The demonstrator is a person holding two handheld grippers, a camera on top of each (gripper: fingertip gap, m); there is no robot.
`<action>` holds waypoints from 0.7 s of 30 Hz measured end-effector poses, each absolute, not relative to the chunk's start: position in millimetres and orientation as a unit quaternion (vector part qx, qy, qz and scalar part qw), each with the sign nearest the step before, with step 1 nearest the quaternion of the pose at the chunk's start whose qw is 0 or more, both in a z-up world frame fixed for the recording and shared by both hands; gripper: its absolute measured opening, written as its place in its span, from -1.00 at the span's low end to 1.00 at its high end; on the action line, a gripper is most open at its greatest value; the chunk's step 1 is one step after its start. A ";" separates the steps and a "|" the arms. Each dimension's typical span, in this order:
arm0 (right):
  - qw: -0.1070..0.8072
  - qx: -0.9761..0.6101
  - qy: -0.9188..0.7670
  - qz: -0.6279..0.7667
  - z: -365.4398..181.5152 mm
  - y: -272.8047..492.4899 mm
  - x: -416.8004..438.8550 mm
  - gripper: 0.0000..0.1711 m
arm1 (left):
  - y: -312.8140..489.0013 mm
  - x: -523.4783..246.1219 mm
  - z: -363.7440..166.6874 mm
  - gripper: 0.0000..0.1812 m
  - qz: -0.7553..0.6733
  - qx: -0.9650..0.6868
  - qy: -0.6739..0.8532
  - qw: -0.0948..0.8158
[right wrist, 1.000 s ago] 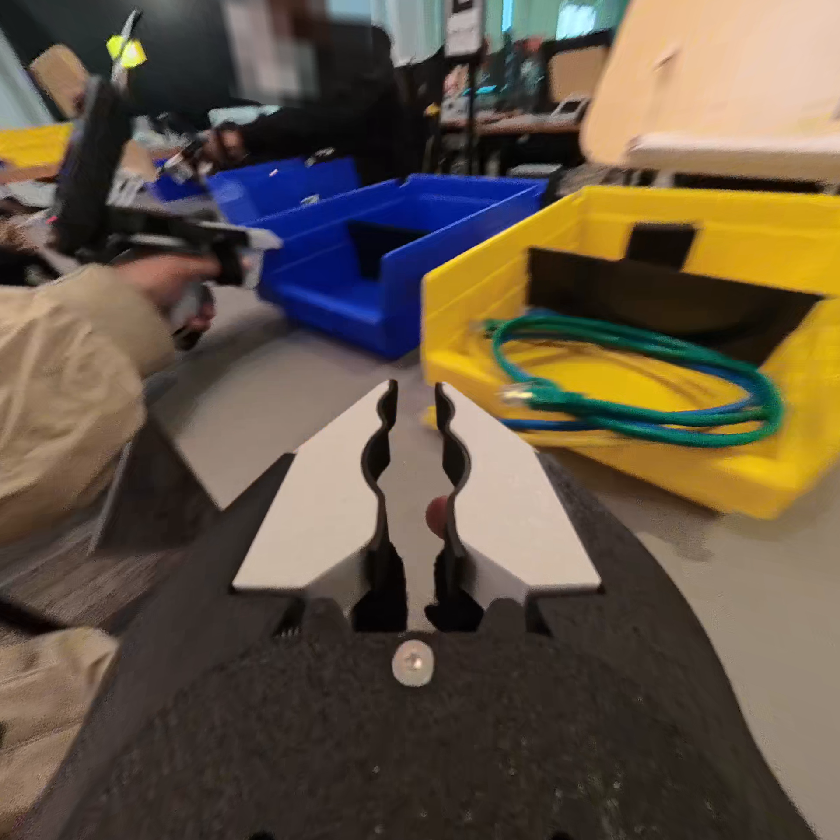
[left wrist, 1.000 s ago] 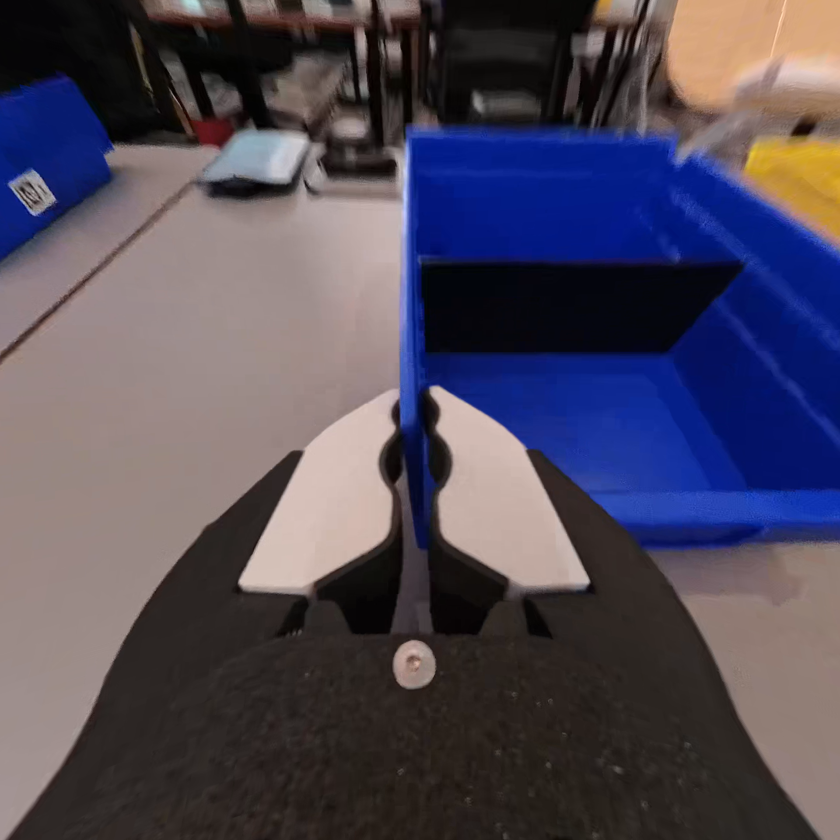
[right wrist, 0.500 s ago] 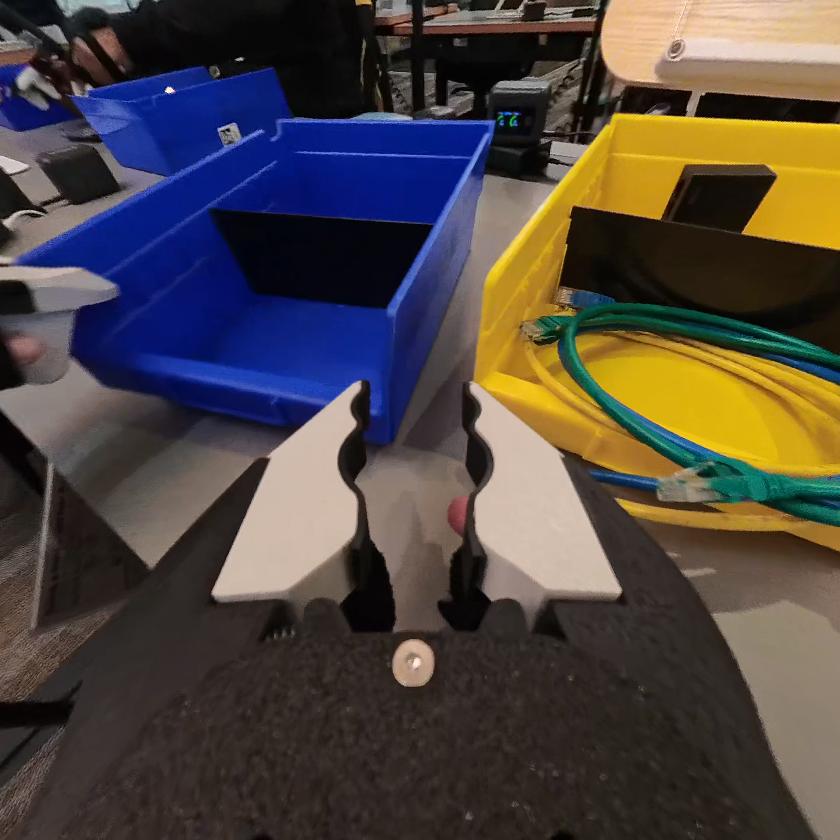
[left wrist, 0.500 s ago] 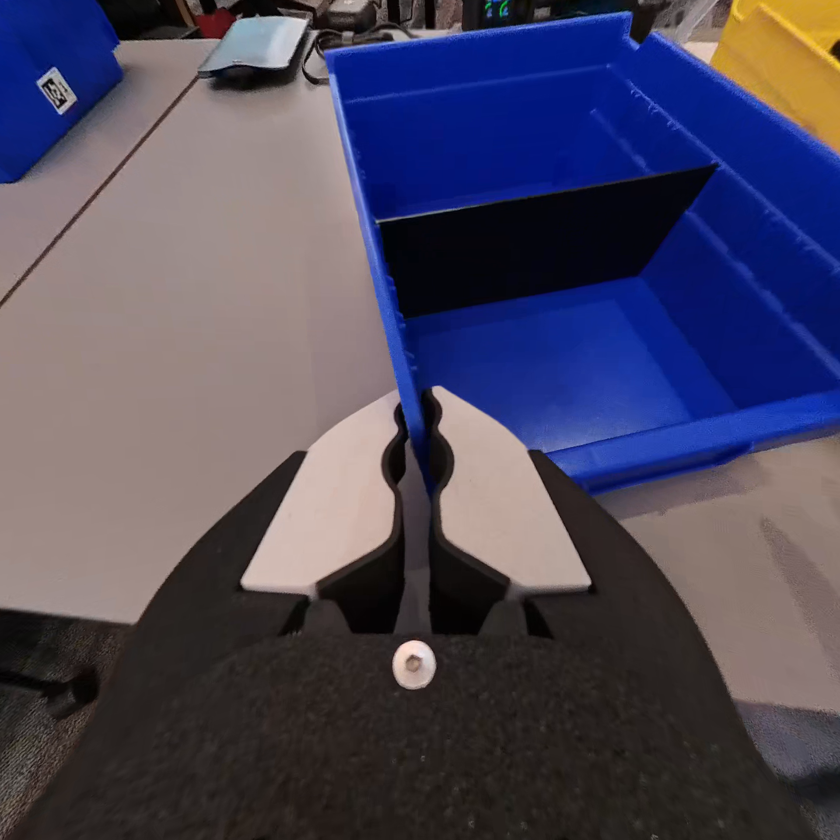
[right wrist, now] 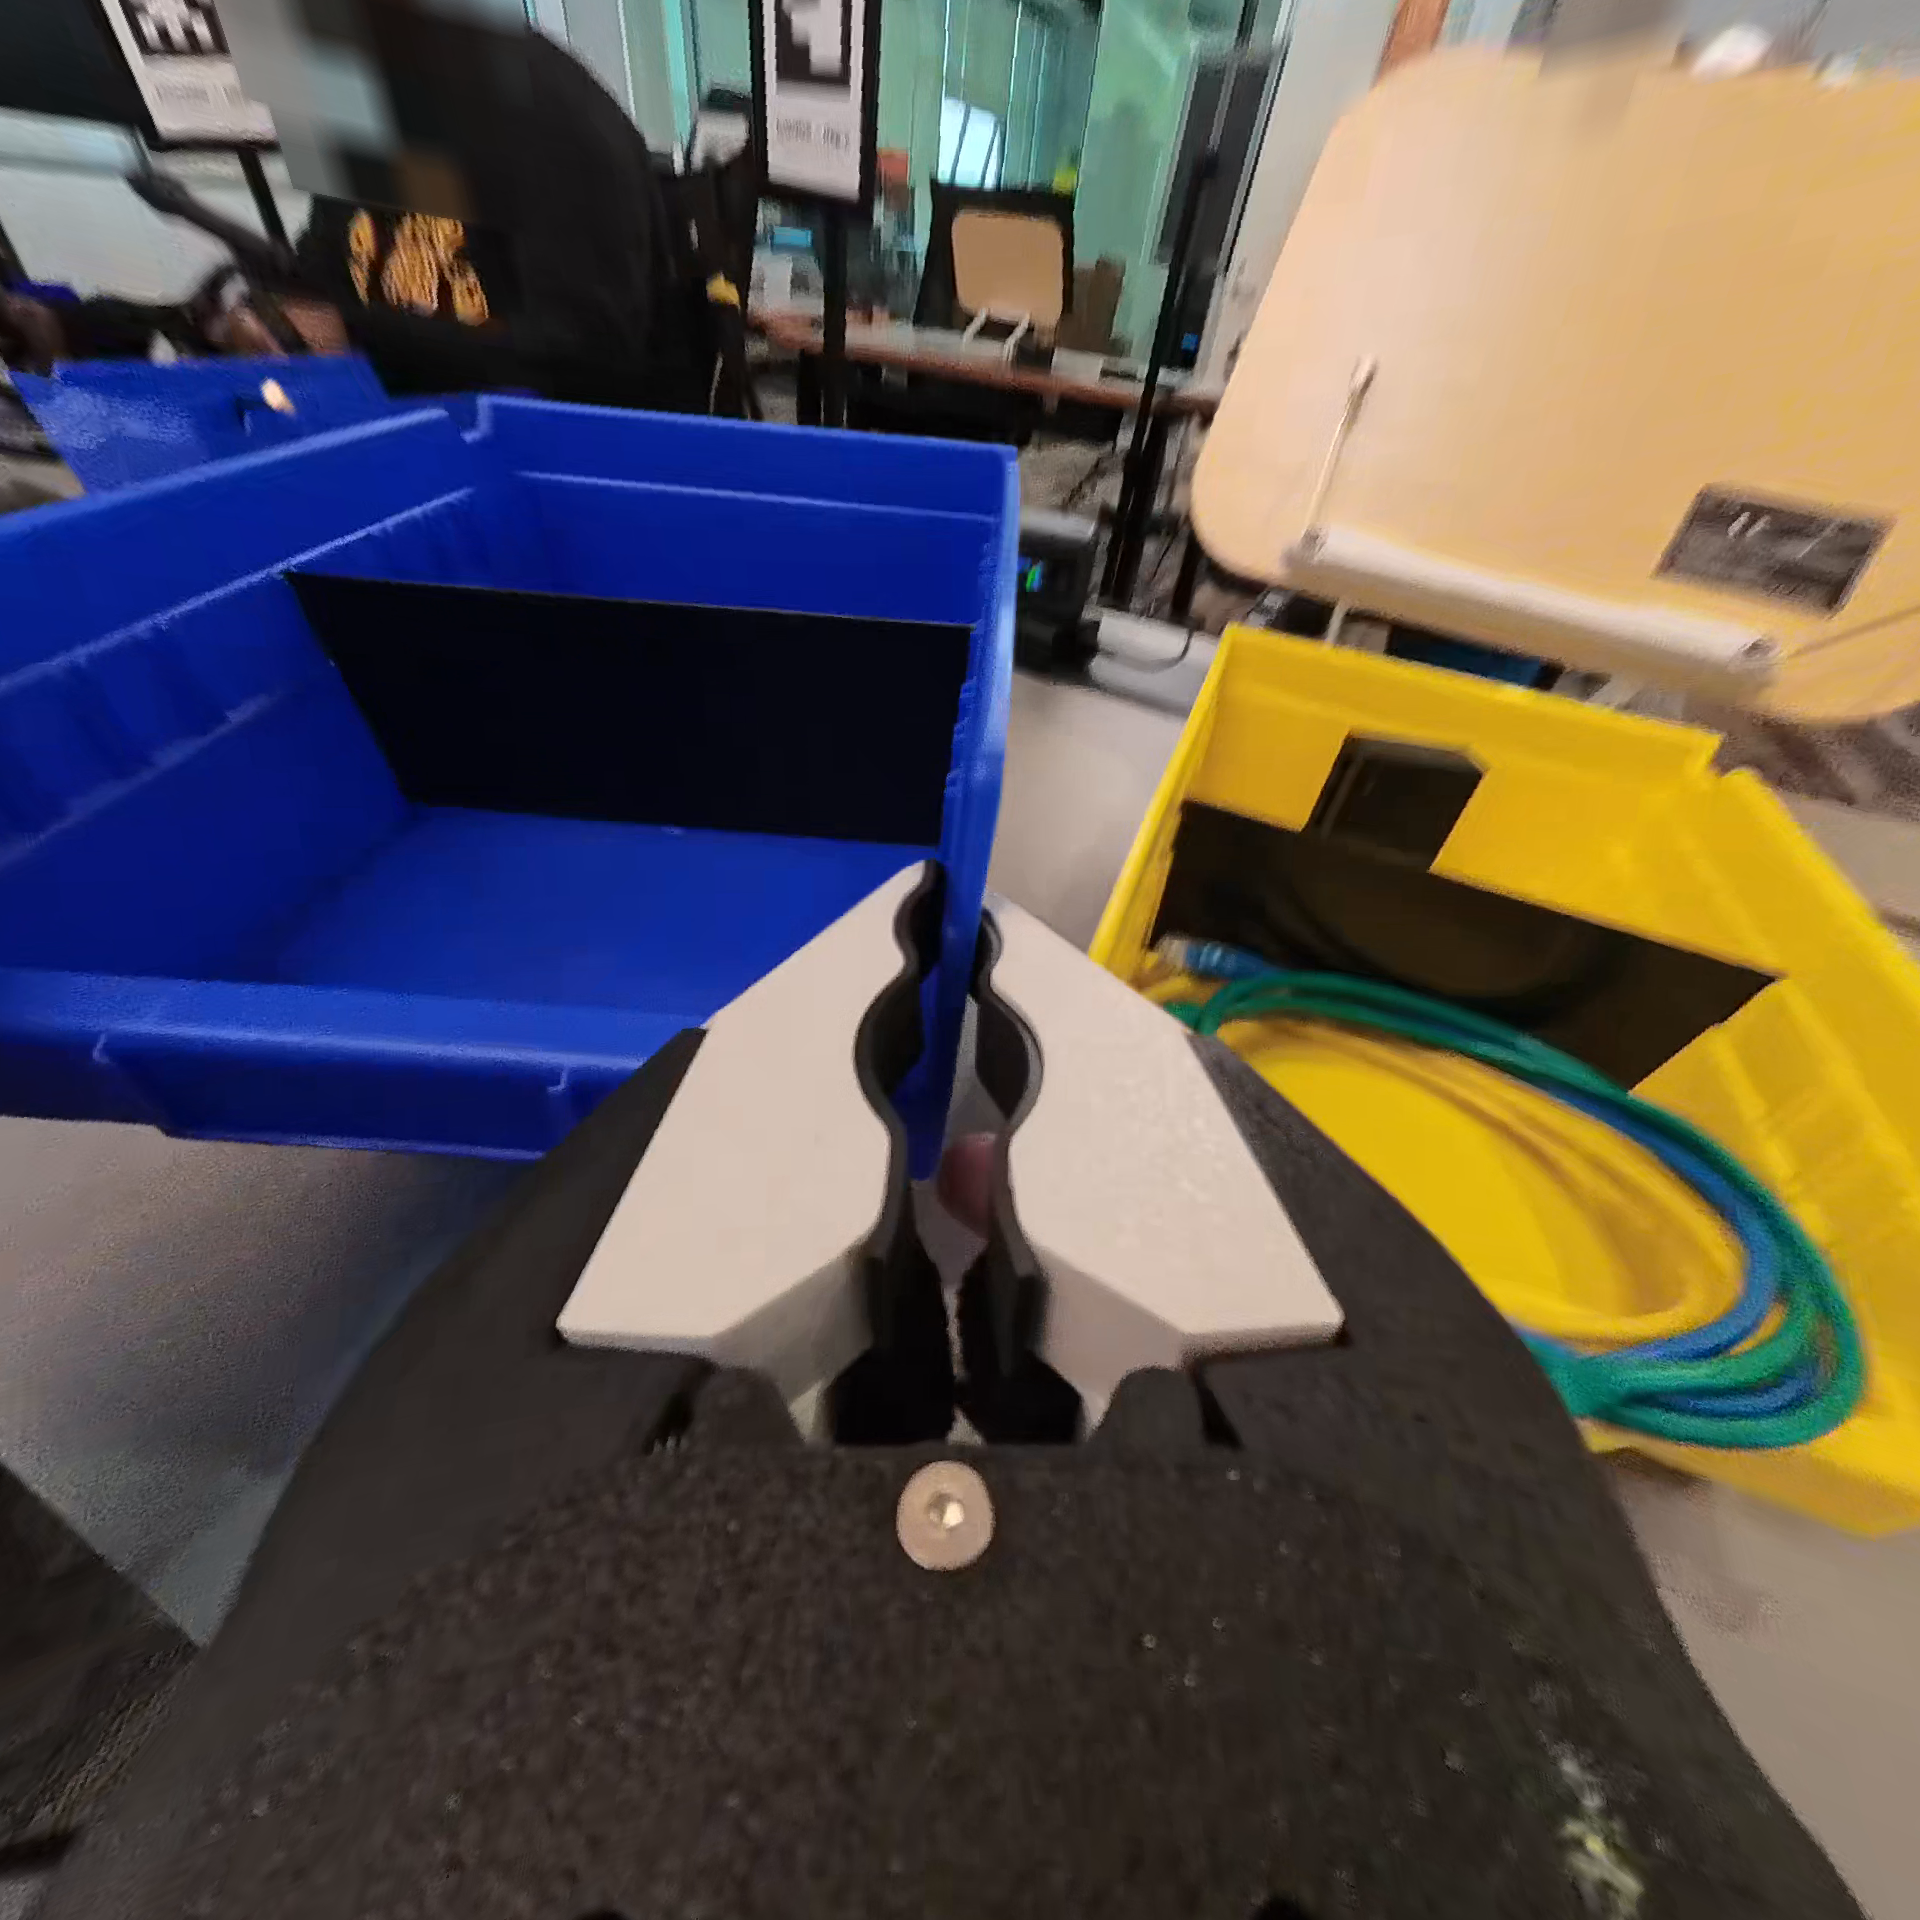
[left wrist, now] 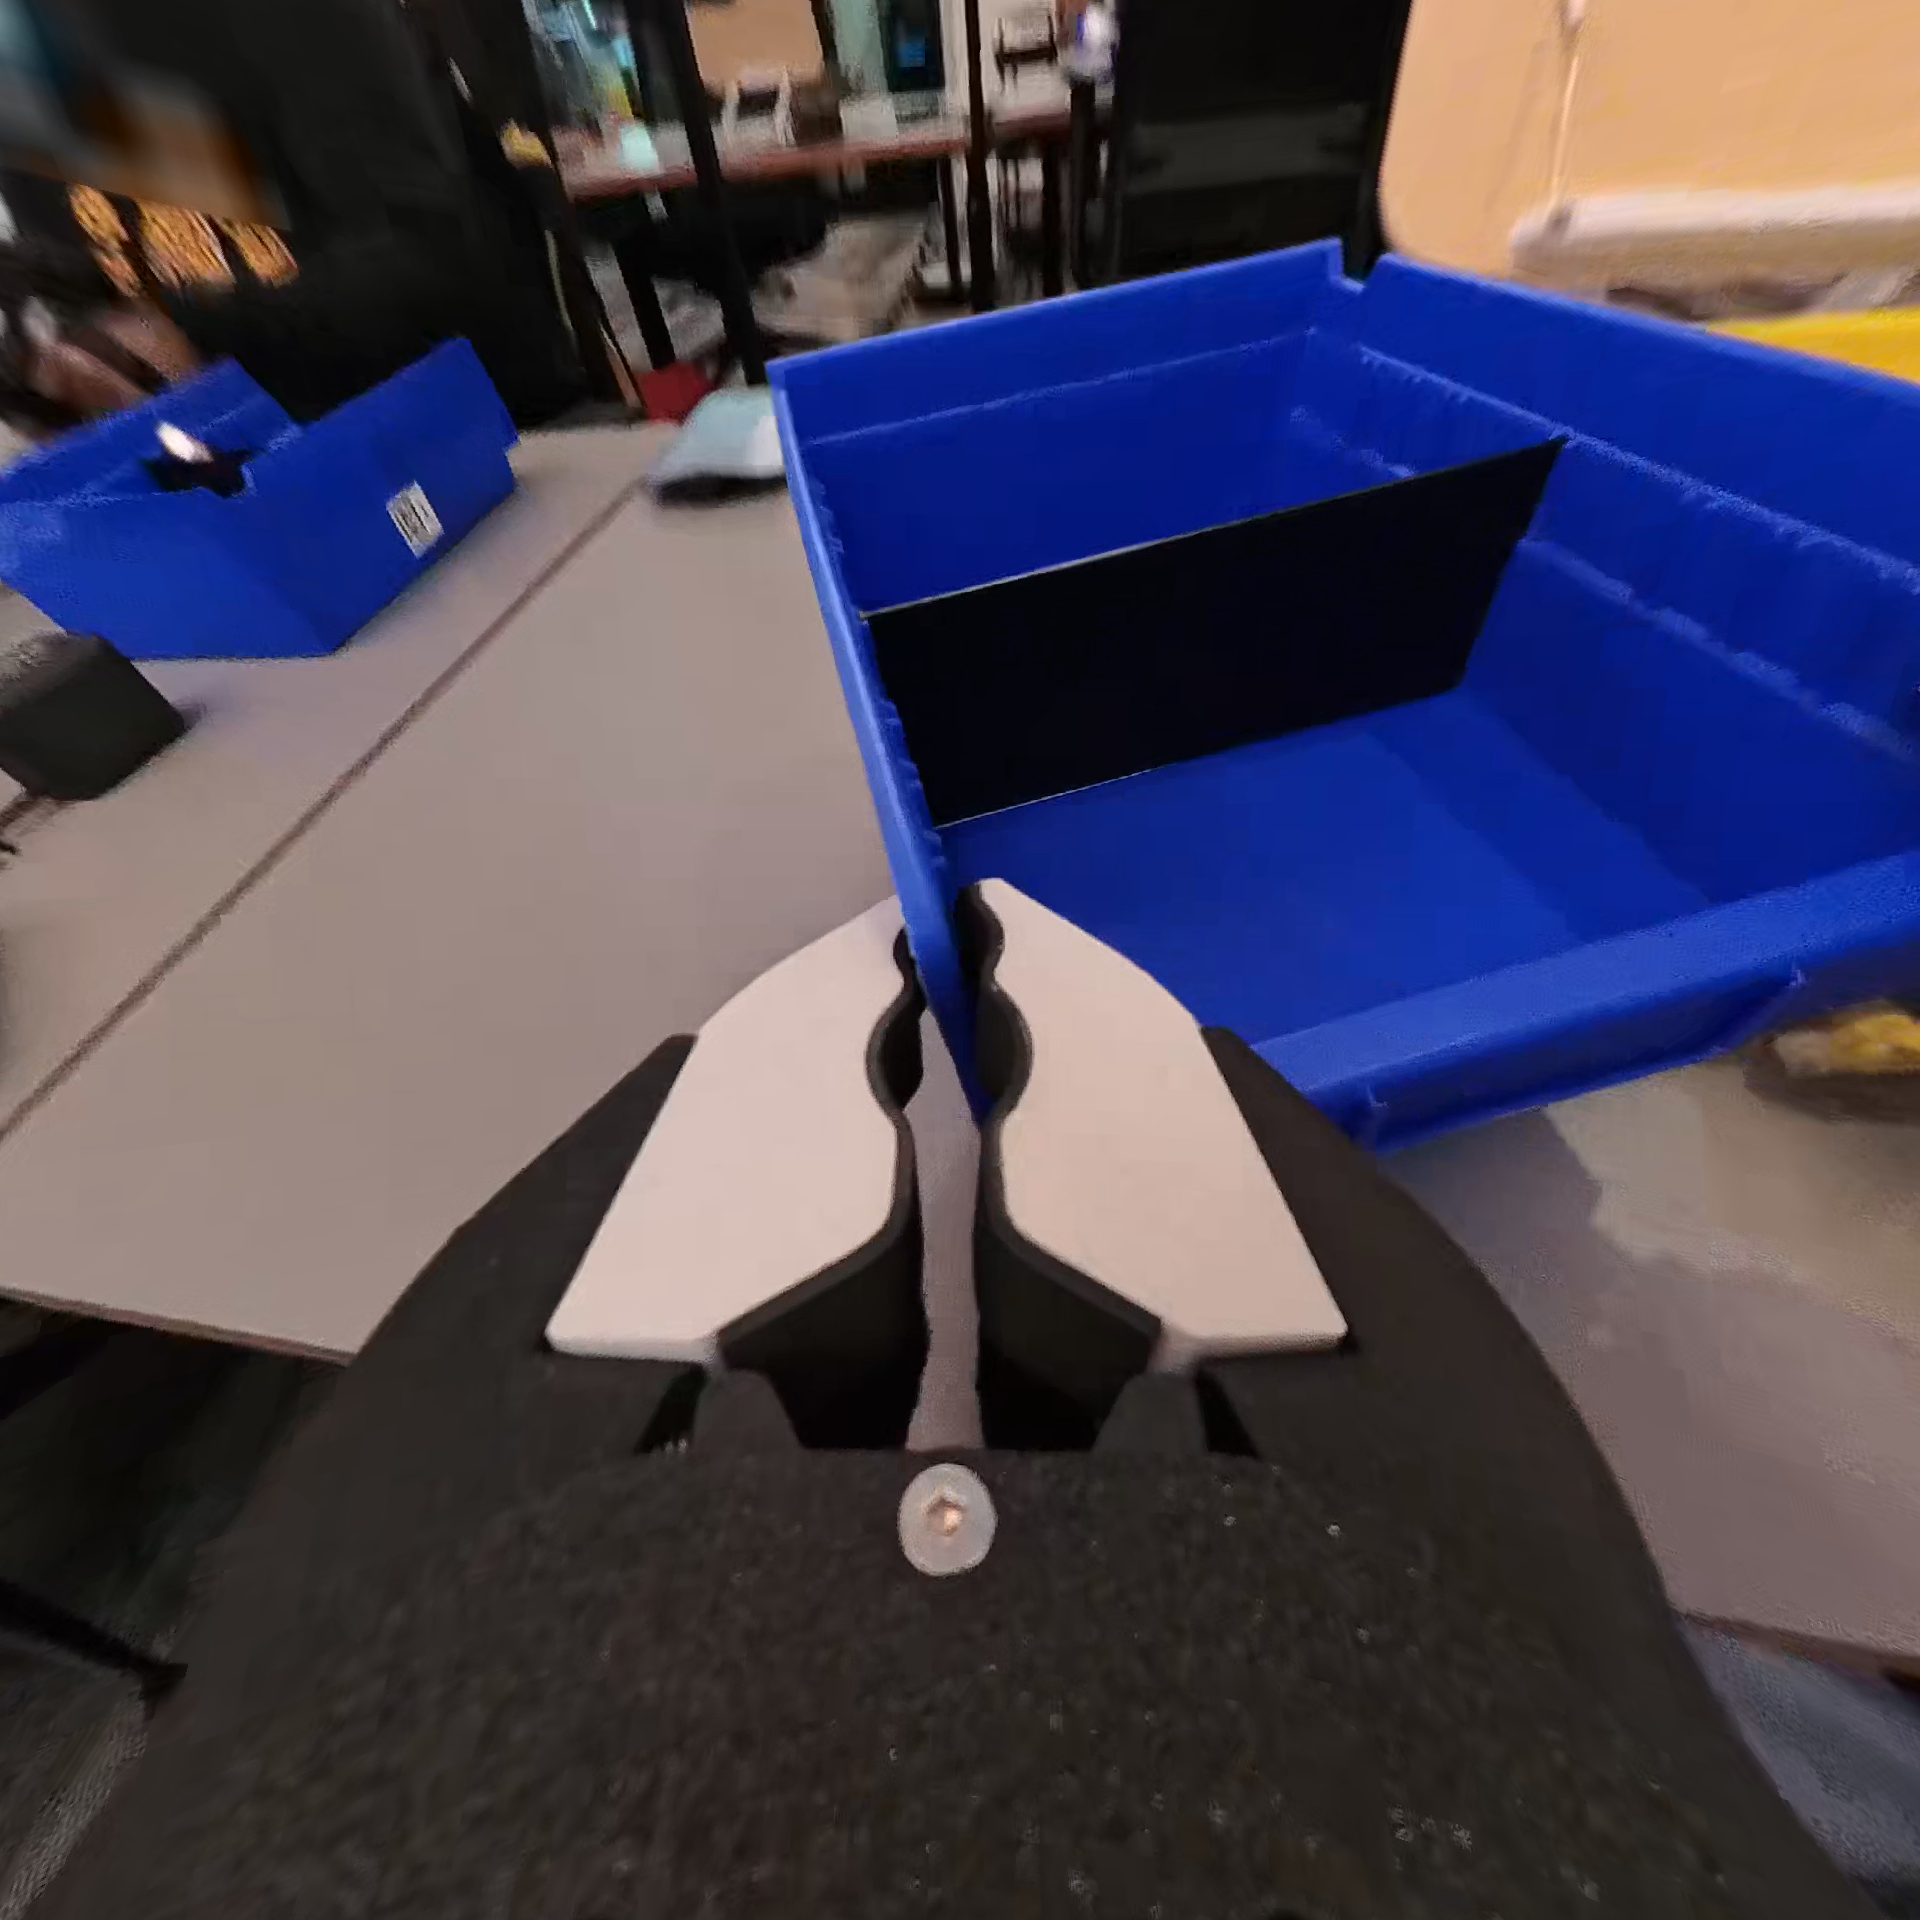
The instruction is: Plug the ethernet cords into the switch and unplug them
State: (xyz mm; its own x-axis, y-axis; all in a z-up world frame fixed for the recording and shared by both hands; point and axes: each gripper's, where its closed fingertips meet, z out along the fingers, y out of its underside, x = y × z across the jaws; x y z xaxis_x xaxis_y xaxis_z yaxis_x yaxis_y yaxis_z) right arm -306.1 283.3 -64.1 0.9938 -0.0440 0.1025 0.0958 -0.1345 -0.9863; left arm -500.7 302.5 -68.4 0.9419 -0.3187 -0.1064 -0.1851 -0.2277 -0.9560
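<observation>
The ethernet cords [right wrist: 1621,1226] lie coiled in the yellow bin [right wrist: 1766,1091] at the counter's right; both grippers' fingers sit nearly pressed together, empty. Nothing is picked yet; next, the right gripper [right wrist: 961,925] must spread and reach a plug.

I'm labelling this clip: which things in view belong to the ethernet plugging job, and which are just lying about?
Job:
coiled green, blue and yellow ethernet cords
yellow plastic bin holding them
left tongs, right tongs, both nearly shut, empty

Lying about:
large blue plastic bin with black divider
smaller blue bin
grey tabletop
</observation>
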 end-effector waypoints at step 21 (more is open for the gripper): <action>0.617 -0.711 0.241 -0.237 -72.0 88.3 159.8 -0.94 | 196.6 -0.2 -38.6 -0.94 -0.182 -0.655 0.413 0.606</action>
State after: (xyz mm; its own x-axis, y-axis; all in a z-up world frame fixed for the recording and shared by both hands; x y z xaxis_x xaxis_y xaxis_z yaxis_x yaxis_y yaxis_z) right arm 159.8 88.3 -72.0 0.7720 -0.6344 0.0396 -0.0500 -0.1228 -0.9912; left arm -0.2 196.6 -38.6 0.5928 -0.7614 -0.2624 -0.3215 0.0750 -0.9439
